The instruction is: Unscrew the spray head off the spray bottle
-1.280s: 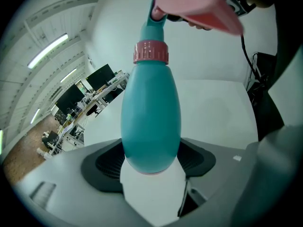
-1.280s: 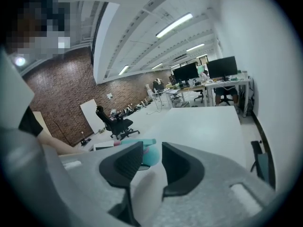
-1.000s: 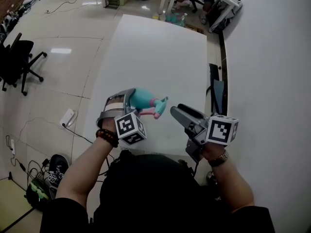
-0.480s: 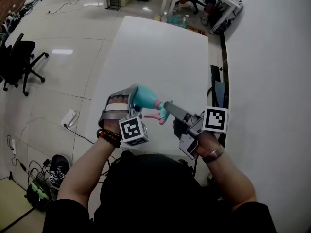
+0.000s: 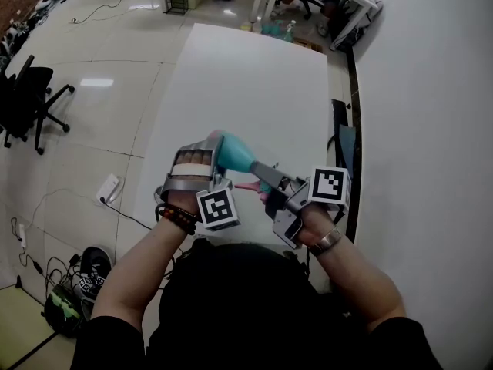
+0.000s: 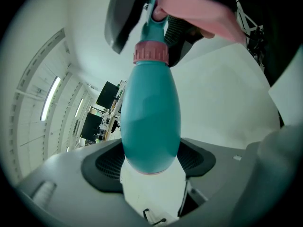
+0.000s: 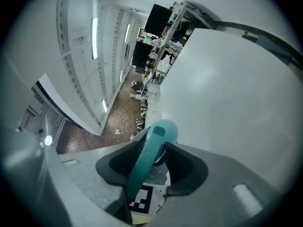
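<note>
Teal spray head [image 7: 143, 164] half-hidden between right tool's [image 7: 152, 150] just-closing jaws

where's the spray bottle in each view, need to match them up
Head view: the spray bottle is near the centre, just left of the middle, over the table's near end.
Left gripper view: it fills the centre, base nearest, pink collar at the top.
Right gripper view: low centre, its spray head nearest, the rounded body behind.
Shared landmark: the white table behind the bottle in all three.
</note>
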A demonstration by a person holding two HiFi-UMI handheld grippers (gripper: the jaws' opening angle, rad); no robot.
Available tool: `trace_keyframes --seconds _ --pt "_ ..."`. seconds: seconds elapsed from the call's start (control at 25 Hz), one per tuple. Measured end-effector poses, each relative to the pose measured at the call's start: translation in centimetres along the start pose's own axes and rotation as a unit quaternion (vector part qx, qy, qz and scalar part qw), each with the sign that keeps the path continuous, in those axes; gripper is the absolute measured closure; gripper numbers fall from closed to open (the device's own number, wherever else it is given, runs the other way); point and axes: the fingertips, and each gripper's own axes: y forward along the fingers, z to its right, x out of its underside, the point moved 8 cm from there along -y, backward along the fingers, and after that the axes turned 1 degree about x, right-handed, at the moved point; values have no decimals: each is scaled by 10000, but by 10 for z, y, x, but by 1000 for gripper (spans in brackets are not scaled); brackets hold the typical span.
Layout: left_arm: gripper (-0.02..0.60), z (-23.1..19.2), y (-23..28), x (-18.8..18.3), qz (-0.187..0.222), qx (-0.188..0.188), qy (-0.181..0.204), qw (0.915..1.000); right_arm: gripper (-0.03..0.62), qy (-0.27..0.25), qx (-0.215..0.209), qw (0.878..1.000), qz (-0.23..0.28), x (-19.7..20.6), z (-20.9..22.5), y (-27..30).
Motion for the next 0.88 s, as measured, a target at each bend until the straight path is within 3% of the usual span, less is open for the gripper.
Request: trace_keyframes --seconds 0.28,0.4,0.52,0.6,0.68,0.88 --pt "212 3 -1 -2 25 196 -9 9998 471 -464 241 9985 -129 2 -2 -1" --pt "212 5 -2 -2 51 398 -56 9992 473 -1204 477 9910 -328 1 -7 -2" --pt "212 10 -3 -4 114 690 -98 9975 474 -2146 758 9720 -578 3 -10 -4" --pt "212 16 -1 -1 103 962 28 9953 474 -2972 967 9467 -776 5 -15 -5" --pt "212 19 -2 0 69 1209 129 9926 474 -3903 1168 9076 -1018 8 -20 -6" --pt "212 22 -7 -4 122 1726 120 9848 474 -5883 1363 7805 -1617 20 -30 -7"
